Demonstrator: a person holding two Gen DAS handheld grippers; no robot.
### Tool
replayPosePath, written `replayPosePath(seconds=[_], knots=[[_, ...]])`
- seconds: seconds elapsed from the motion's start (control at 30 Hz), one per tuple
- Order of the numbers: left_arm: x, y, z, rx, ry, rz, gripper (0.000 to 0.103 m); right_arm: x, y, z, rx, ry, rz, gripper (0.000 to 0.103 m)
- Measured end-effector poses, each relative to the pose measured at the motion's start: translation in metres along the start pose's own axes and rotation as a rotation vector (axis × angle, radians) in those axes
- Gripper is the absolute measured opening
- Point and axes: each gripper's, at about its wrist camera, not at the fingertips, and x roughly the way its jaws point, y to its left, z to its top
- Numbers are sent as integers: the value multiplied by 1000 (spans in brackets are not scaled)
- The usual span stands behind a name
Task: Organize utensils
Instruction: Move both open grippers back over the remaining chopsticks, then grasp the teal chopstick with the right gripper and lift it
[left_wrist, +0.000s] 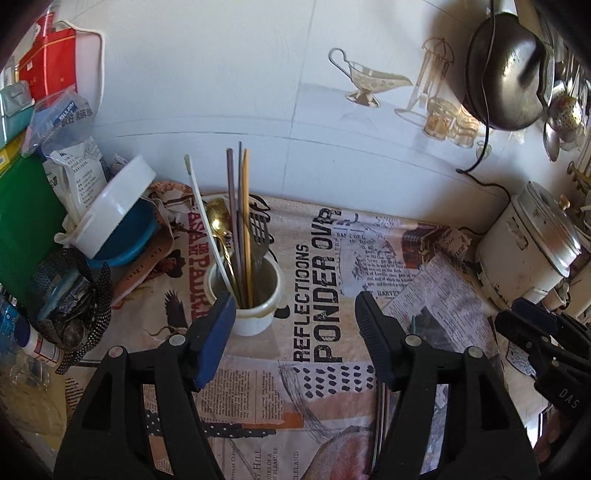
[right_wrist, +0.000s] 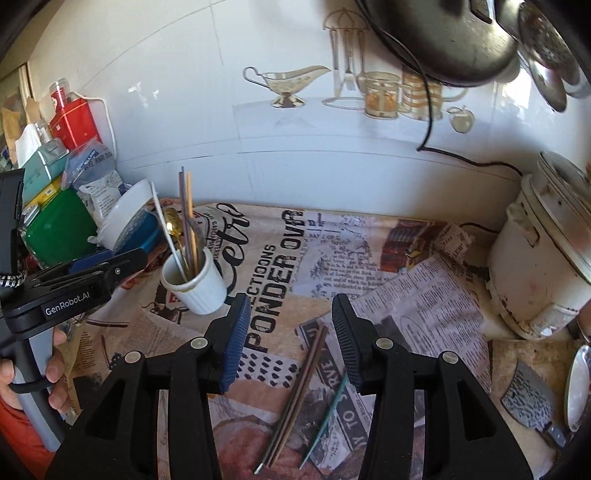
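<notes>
Two grippers hang over a counter spread with a newspaper-print cloth (left_wrist: 325, 266), its bold black lettering running through the middle of both views. Behind it rises a white tiled wall (left_wrist: 221, 74) with a gravy-boat decal at upper right. At the left edge of the frame stands a clutter of boxes, bags and a tilted white tub (left_wrist: 118, 199) over a blue bowl. At right sits a white rice cooker (right_wrist: 543, 258), with a dark pot (left_wrist: 506, 74) hanging above it and a black cord trailing down the wall. A cleaver (right_wrist: 532, 402) lies at the lower right of the right wrist view.

The left gripper (left_wrist: 295, 314) points down at a slant toward the cloth, jaws apart with nothing between them. In the right wrist view a hand (right_wrist: 22, 373) grips its handle at lower left. The right gripper (right_wrist: 288, 325) is tilted down likewise, jaws apart and empty.

A white ribbed cup (left_wrist: 245, 291) stands on the cloth at centre left, just beyond the left gripper's left finger, holding upright chopsticks, a gold spoon (left_wrist: 218, 218), a dark fork and a long white utensil. Loose on the cloth, low in the right wrist view, lie a pair of brown chopsticks (right_wrist: 295, 398) and a green stick (right_wrist: 325, 421), below and between the right gripper's fingers, untouched.
</notes>
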Motion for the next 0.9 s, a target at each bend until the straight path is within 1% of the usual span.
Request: replayPosePath(seconds=[0.2, 0.4, 0.5, 0.63, 0.83, 0.9], knots=[[32, -36, -26, 73, 103, -41, 66, 2, -36, -28, 81, 55, -76, 42], [62, -62, -51, 132, 200, -68, 66, 21, -59, -56, 127, 144, -119, 42], [77, -70, -64, 161, 247, -69, 66, 37, -66, -71, 142, 198, -121, 42], [93, -75, -78, 188, 299, -63, 66, 66, -73, -91, 180, 283, -89, 42], [108, -75, -94, 214, 357, -47, 66, 101, -73, -105, 220, 371, -34, 42], [112, -74, -97, 222, 365, -41, 66, 109, -72, -104, 219, 382, -24, 42]])
